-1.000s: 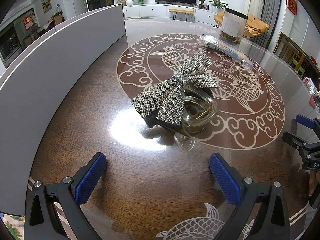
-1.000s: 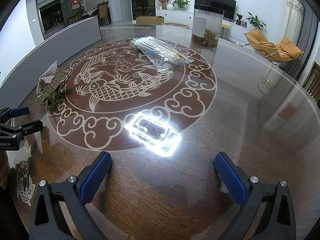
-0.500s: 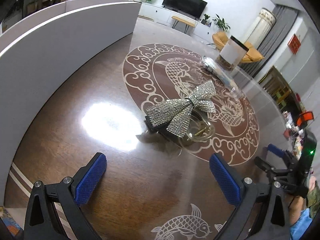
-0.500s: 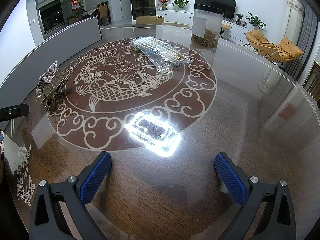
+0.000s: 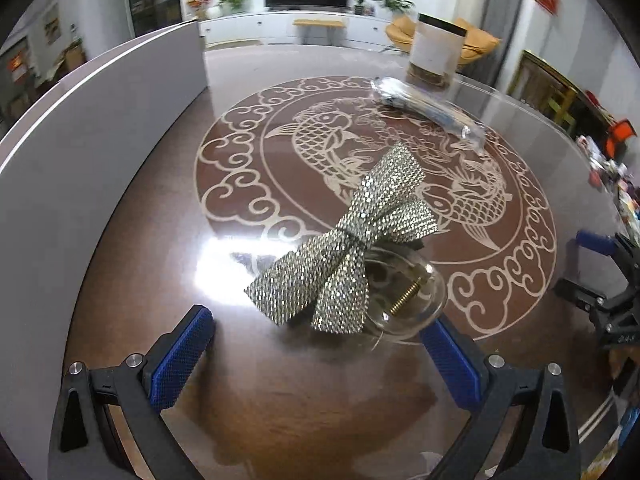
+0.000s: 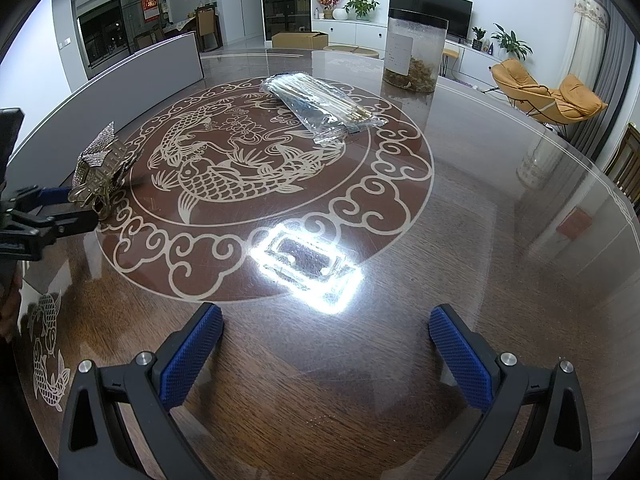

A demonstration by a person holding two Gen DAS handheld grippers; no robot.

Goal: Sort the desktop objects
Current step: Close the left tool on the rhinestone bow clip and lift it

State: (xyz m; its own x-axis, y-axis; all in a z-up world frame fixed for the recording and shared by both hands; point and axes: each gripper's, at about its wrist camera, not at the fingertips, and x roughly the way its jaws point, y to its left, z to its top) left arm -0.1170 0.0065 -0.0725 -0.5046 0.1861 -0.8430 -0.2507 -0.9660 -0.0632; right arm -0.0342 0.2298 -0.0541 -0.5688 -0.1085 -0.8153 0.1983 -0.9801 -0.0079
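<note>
Table (image 6: 500, 184) with koi inlay, nothing sorted yet: labelled jar (image 6: 414, 56), bag of sticks (image 6: 324, 106), rhinestone bow hair claw (image 5: 352, 256) all loose. Left gripper (image 5: 320, 344) wide open, empty, closer to claw than 0.5 s ago. Right gripper (image 6: 326, 340) wide open, empty, unmoved.

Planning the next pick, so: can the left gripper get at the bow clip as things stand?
Probably yes. The left gripper is open and the bow clip lies just ahead between its fingers, nothing between them on the table. The right gripper is off to the side, out of the way.
</note>
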